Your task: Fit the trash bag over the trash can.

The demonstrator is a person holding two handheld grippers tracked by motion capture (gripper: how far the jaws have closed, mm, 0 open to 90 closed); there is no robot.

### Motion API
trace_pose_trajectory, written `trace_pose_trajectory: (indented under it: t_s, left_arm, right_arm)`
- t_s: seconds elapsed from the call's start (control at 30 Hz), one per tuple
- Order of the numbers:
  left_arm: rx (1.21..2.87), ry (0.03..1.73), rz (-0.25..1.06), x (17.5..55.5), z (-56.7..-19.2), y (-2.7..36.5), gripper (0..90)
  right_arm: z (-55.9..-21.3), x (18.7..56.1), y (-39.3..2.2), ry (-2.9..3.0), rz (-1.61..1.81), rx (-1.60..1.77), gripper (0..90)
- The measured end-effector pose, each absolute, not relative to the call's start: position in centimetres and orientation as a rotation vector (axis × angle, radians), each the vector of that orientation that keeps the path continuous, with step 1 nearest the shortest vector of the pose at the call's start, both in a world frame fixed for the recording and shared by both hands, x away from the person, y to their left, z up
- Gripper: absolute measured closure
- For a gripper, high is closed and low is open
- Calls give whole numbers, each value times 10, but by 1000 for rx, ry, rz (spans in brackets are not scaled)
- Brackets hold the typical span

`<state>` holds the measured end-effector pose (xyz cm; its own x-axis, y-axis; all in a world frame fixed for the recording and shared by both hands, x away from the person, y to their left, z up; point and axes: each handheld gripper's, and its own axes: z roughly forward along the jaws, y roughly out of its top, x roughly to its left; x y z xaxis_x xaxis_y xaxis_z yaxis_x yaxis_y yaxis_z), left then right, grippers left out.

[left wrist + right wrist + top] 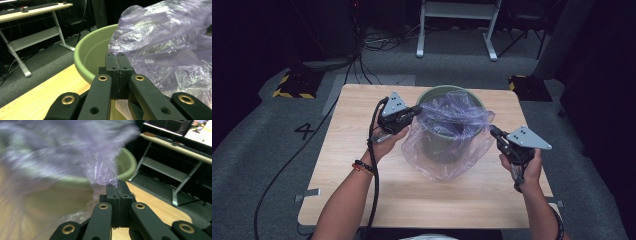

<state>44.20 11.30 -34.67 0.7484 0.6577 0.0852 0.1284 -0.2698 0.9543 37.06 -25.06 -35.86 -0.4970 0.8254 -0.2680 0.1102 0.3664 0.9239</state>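
Note:
A pale green bin stands on the wooden table, and a thin purple plastic bag is draped loosely over and around it. At the bin's left rim my left gripper is shut on the bag's edge. The left gripper view shows its jaws pressed together where the bag meets the bin's rim. To the right of the bin my right gripper is shut on a pinched tuft of the bag. That tuft rises from its closed tips, with the bag blurred above the bin.
A white desk frame stands on the carpet beyond the table. Yellow-and-black striped blocks lie off the table's far corners. Cables trail over the floor at the left. Bare tabletop lies in front of the bin.

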Motion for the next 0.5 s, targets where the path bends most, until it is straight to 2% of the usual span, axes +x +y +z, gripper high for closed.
trace_pose_trajectory:
  t_s: [0.5]
  left_arm:
    - [1763,710,626,469,-356,123,895]
  right_arm:
    - [-346,441,-269,1818,1170,918,899]
